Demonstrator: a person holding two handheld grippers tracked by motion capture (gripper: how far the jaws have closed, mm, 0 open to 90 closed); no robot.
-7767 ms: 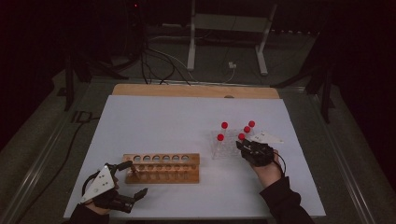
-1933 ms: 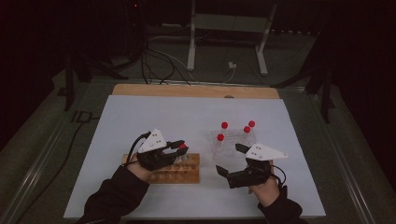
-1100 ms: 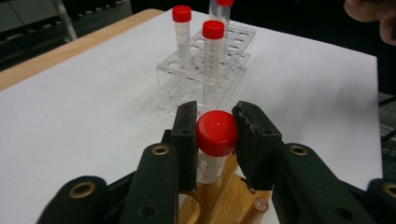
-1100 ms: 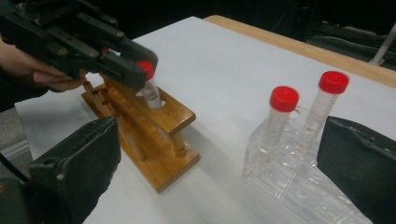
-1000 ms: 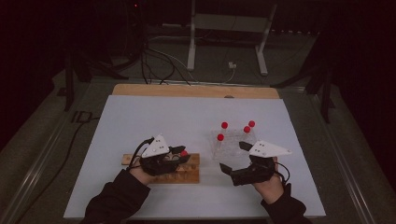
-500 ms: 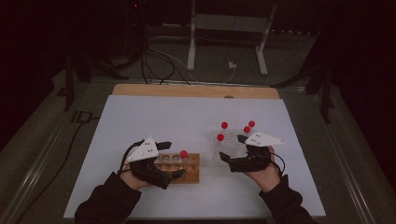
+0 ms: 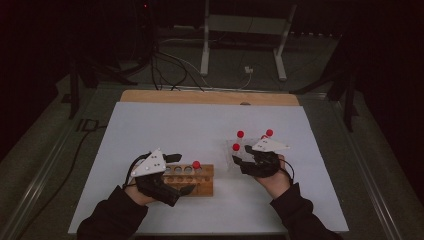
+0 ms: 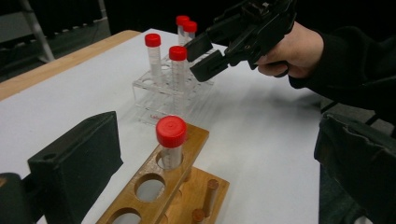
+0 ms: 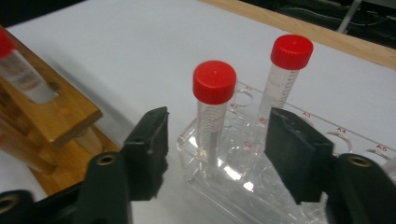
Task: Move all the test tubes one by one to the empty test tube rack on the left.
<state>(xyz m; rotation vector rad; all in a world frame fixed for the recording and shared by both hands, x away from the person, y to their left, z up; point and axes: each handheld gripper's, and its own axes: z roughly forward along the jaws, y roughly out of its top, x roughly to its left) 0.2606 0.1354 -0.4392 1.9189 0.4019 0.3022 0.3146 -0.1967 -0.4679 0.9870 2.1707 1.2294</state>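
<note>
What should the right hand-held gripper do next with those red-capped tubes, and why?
Probably close the right hand-held gripper on the nearest red-capped tube in the clear rack. Its jaws have just been closing, the tube stands between them, and they are not yet touching it. One tube already stands in the wooden rack.

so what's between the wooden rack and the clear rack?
Bare white table between wooden rack and clear rack, as the left gripper view shows.

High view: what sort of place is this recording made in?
Probably a lab-style test bench in a dim room, not a working lab. A white table holds a wooden tube rack and a clear plastic rack of red-capped tubes, with cables and metal stand legs on the floor behind.
</note>
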